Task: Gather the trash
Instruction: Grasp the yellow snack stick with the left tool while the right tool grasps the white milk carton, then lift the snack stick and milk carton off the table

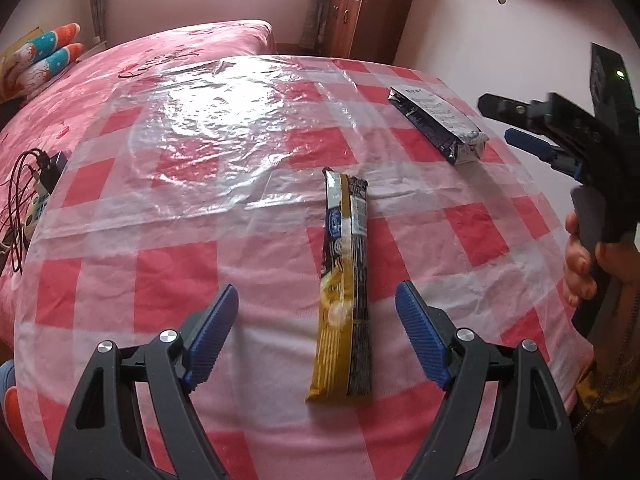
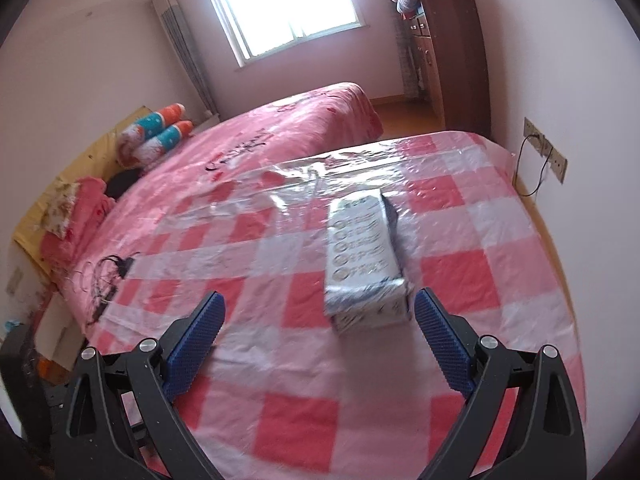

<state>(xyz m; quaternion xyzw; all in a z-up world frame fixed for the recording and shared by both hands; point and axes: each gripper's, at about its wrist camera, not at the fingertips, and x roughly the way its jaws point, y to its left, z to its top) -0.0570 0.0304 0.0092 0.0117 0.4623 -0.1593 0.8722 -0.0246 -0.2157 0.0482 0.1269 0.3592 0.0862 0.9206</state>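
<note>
- The left gripper (image 1: pixel 316 336) hangs over the checked tablecloth (image 1: pixel 160 280) with its fingers spread, grasping nothing.
- A long yellow and black wrapper (image 1: pixel 346 280) lies flat on the cloth, in line between those fingers.
- The right gripper (image 2: pixel 320 336) is also spread and empty; a silver packet (image 2: pixel 366 256) lies just ahead of it, near its right finger.

Daylight floods in from the blown-out window (image 2: pixel 294 4), glaring off the plastic sheet (image 1: pixel 208 120); fisheye edges bend and darken, the right view slightly blurred.
</note>
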